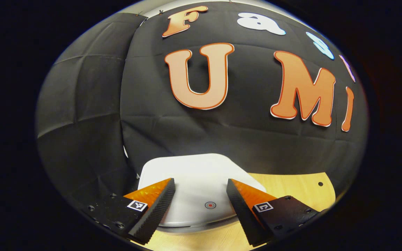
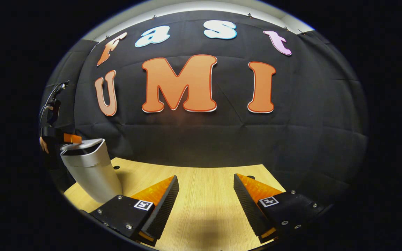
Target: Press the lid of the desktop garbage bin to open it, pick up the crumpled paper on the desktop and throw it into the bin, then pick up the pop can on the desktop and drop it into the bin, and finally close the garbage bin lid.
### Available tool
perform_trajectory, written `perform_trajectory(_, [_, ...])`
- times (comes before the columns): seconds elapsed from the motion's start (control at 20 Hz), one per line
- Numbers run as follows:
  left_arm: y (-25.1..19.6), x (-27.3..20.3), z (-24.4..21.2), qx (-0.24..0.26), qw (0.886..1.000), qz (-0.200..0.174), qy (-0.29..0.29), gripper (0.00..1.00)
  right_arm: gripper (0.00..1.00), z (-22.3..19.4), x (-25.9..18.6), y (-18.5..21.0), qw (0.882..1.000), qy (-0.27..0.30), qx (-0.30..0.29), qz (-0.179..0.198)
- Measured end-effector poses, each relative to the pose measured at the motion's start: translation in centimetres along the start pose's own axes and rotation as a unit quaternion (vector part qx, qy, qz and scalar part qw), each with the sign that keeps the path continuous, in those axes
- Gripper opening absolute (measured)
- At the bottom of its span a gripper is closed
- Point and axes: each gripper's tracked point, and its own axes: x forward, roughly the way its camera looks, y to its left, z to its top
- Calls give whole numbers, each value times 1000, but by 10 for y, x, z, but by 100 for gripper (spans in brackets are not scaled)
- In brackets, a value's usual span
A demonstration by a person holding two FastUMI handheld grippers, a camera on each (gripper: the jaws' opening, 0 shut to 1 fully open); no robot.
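Note:
The bin's white lid (image 1: 194, 170) lies just below and ahead of my left gripper (image 1: 201, 181), which is open with one finger over each side of it. A small red ring mark (image 1: 210, 205) sits on the lid between the fingers. In the right gripper view the silver bin (image 2: 92, 170) stands at the far left of the wooden table (image 2: 204, 202). The left gripper (image 2: 72, 138) hangs right over its top, held by a hand (image 2: 43, 144). My right gripper (image 2: 206, 177) is open above bare wood, with nothing between its fingers.
The black cloth wall stands close behind the table and the bin. The tabletop has small dark holes (image 1: 320, 183) near its back edge. Wood stretches to the right of the bin as far as the table's right corner (image 2: 263, 167).

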Motion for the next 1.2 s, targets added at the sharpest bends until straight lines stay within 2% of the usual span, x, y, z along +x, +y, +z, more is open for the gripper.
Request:
perform_trajectory(0.3, [-7, -12, -14, 31, 1000, -4, -5, 95, 94, -5, -6, -1, 1000, 5, 0, 8])
perform_trajectory(0.65, [-16, -26, -12, 21, 1000, -3, -17, 94, 94, 2, -18, -9, 1000, -5, 1, 16])
perform_trajectory(0.95, [-37, -63, 12, 28, 997, -6, -66, 94, 94, 6, -26, -25, 1000, -12, 8, 7])
perform_trajectory(1.2, [-64, -95, 29, 14, 995, -24, -99, 94, 94, 12, -32, -29, 1000, -21, 6, 13])
